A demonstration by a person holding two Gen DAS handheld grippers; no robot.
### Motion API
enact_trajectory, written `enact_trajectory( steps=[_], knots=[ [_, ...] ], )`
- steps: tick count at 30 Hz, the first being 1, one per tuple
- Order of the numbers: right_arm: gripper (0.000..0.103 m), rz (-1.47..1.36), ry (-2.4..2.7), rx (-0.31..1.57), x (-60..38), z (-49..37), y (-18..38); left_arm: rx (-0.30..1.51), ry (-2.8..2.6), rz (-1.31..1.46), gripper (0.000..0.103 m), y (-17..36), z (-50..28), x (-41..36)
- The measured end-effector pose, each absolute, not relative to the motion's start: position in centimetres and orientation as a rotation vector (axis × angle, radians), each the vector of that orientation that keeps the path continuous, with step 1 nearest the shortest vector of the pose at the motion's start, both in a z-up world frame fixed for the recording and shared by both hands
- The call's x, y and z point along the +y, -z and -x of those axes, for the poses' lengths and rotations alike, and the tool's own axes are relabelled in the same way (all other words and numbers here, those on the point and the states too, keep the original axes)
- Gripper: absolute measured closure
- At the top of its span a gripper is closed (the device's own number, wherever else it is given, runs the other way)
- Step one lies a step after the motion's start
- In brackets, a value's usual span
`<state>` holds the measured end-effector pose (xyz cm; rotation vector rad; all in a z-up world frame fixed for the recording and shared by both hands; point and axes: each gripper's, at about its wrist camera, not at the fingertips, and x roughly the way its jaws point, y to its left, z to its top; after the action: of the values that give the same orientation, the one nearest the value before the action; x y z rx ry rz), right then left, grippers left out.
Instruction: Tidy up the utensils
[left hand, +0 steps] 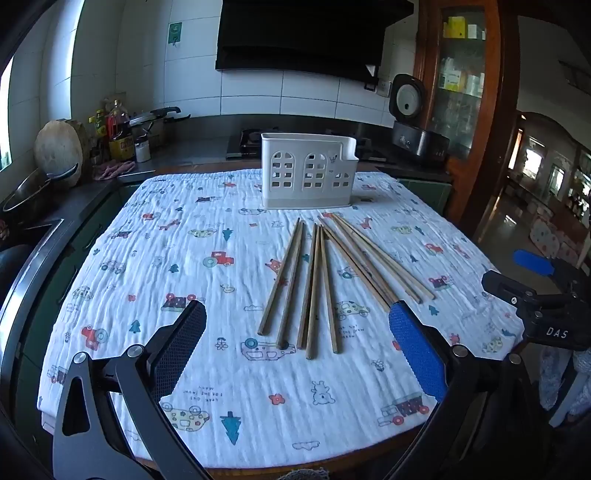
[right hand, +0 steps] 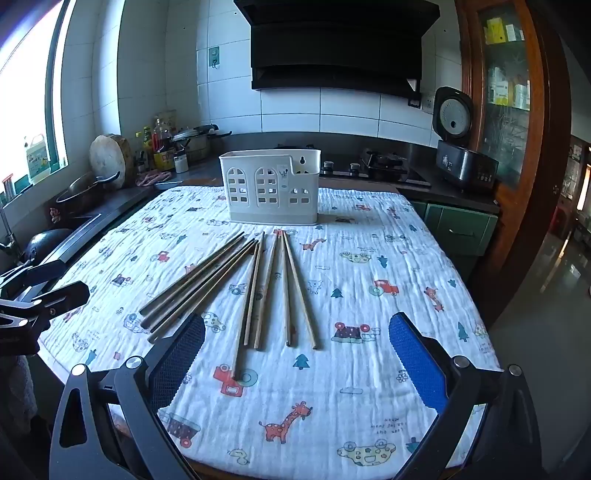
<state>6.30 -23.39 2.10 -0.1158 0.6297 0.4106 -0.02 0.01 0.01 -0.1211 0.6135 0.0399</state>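
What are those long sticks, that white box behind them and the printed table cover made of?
Chopsticks: probably wood or bamboo, matte brown.
Utensil holder: looks like moulded plastic, smooth off-white with cut-out windows.
Tablecloth: soft crinkled cotton-like fabric with printed cartoons.

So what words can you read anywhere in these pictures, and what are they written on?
"DAS": white letters on the right gripper, seen from the left wrist view.
Print on the tablecloth: upside down, too small to read.
Labels on the bottles and cabinet boxes: too blurred.
Green wall sign: unreadable.
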Motion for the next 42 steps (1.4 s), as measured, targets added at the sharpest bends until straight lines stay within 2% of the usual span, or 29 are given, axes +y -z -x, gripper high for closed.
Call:
enact_trajectory(
  steps=[42],
  knots=[
    [0.006,0.138,-0.417,0.634,-22.71,-6.32,-2.03,0.647,-0.038,0.11,0.005,0.82,-0.45,-0.48]
  ],
)
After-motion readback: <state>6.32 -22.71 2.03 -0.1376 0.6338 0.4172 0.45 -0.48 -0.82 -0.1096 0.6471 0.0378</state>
